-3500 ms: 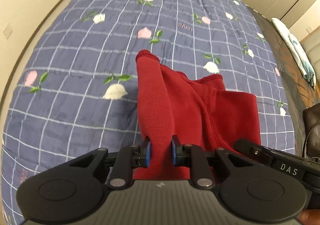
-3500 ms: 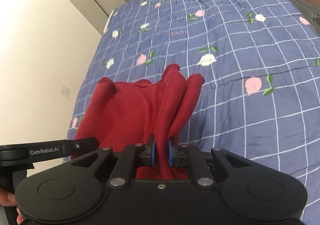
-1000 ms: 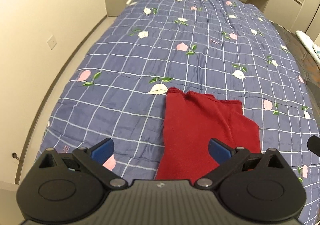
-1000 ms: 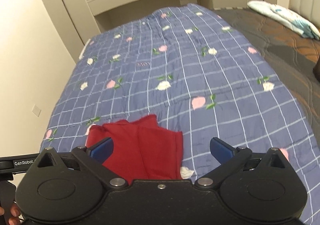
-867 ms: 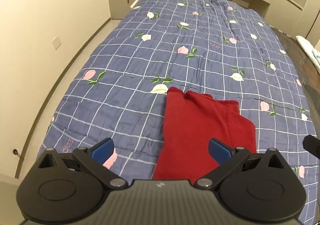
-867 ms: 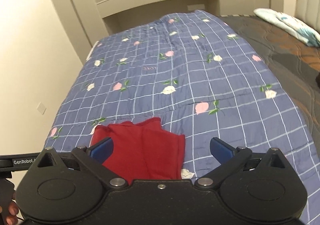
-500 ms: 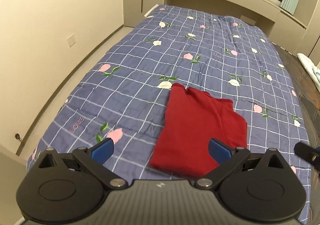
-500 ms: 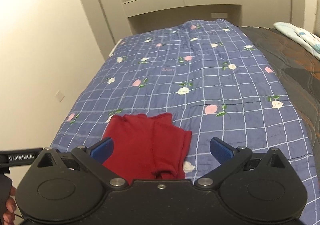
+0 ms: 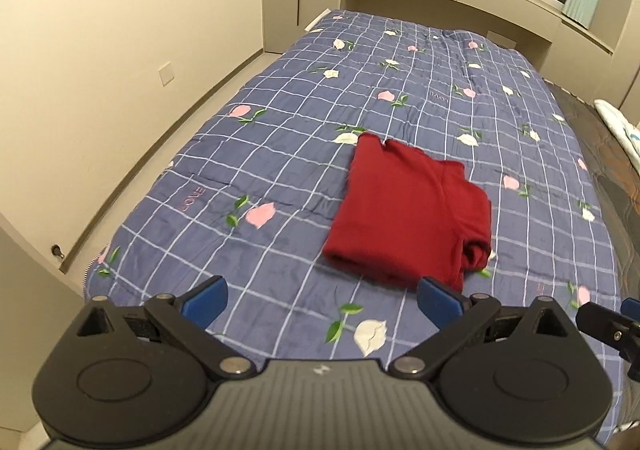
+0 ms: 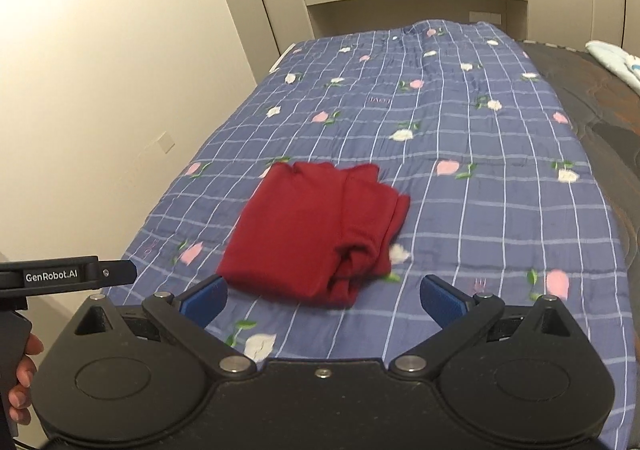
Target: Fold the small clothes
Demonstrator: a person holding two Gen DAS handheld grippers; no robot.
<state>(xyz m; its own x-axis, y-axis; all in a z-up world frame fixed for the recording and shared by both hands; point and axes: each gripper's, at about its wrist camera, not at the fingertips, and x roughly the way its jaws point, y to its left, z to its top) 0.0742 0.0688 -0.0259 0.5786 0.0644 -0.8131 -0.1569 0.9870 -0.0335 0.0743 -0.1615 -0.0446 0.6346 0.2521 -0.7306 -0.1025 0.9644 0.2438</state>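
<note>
A folded red garment lies flat on the blue checked quilt with its flower print, toward the quilt's near end. The garment's right side is bunched into thicker folds, and its near edge faces both tools. The left gripper hangs above the quilt's near end with its blue pads spread wide apart, holding nothing; the garment lies ahead of it, clear of both pads. The right gripper is likewise spread wide and empty, with the garment ahead of it and apart from the pads. A hand shows at the lower left of the right wrist view.
</note>
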